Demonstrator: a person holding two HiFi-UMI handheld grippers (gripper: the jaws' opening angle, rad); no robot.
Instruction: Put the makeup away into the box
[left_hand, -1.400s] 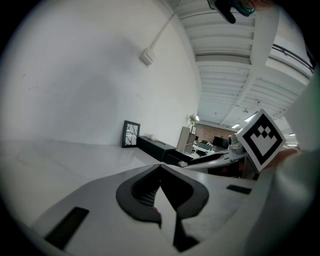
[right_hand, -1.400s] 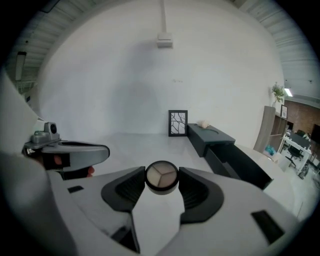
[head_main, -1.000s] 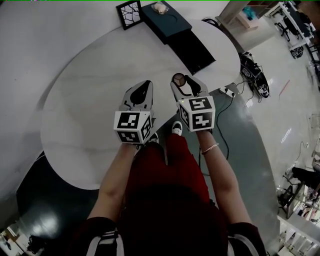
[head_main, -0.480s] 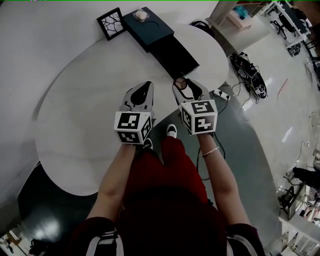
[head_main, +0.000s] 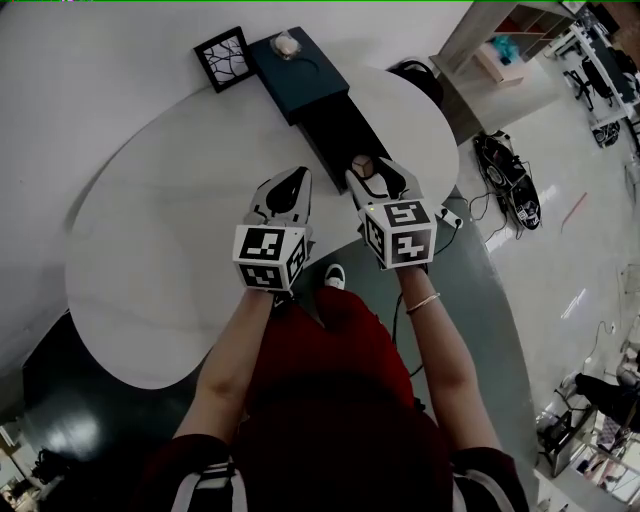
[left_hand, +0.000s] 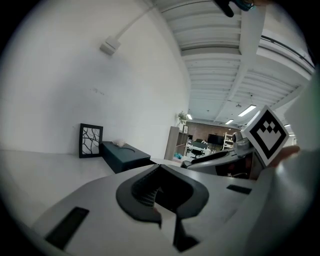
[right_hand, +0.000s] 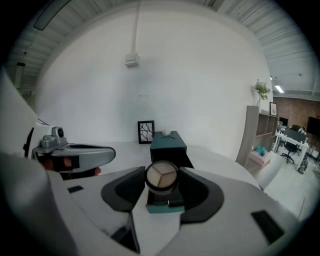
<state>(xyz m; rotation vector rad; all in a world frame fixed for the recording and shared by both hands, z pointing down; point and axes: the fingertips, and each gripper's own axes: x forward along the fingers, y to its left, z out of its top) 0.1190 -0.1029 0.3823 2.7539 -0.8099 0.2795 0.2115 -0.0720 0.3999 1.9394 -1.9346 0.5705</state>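
We hold both grippers out in front of us over the near side of the white table (head_main: 150, 250), forearms almost parallel, marker cubes turned up. The left gripper (head_main: 296, 174) points toward the far edge. In its own view, its jaws are together with nothing between them.

The right gripper (head_main: 371, 172) sits just beside it and a little farther forward. Its jaws are clamped on a round makeup compact (right_hand: 161, 177) with three pale wedges of colour showing on its face. In the head view the compact (head_main: 361, 163) lies at the near end of the black section (head_main: 340, 120) that extends toward us from the dark teal box (head_main: 300, 68).

We cannot tell whether that black section is a drawer or a lid, nor what it holds. A small pale object (head_main: 287, 43) rests on the box's top. A black picture frame (head_main: 221, 45) with a branching pattern stands just beside the box.
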